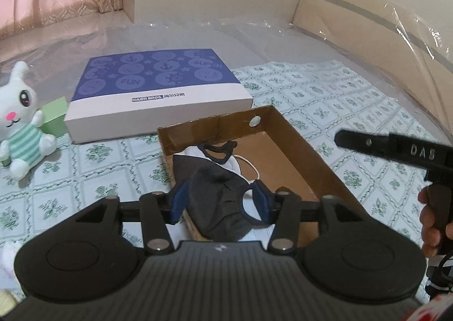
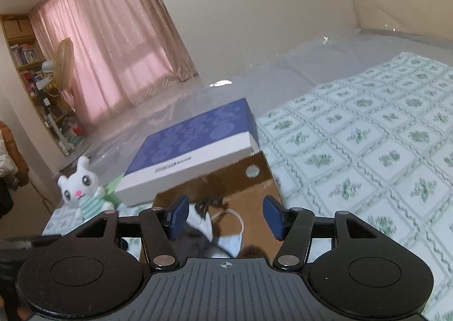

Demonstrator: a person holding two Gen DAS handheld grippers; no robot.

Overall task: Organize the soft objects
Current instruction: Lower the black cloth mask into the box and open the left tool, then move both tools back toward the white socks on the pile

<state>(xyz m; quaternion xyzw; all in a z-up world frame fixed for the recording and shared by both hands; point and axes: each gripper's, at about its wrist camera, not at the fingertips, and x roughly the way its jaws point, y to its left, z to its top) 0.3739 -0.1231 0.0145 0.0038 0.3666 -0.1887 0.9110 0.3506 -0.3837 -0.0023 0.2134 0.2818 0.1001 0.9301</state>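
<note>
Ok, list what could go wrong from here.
1. The dark face mask between the open left gripper pads drapes over the cardboard box wall; it may slide out onto the bedsheet.
2. An ear loop circles one pad and might snag.
3. The right gripper hovers close, so they could collide.

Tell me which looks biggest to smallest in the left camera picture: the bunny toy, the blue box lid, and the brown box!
1. Brown box and blue box lid: they look about alike, and the brown box sits nearer the camera, so I won't rank them.
2. Bunny toy: clearly smallest, partly cut off at the edge.
</note>
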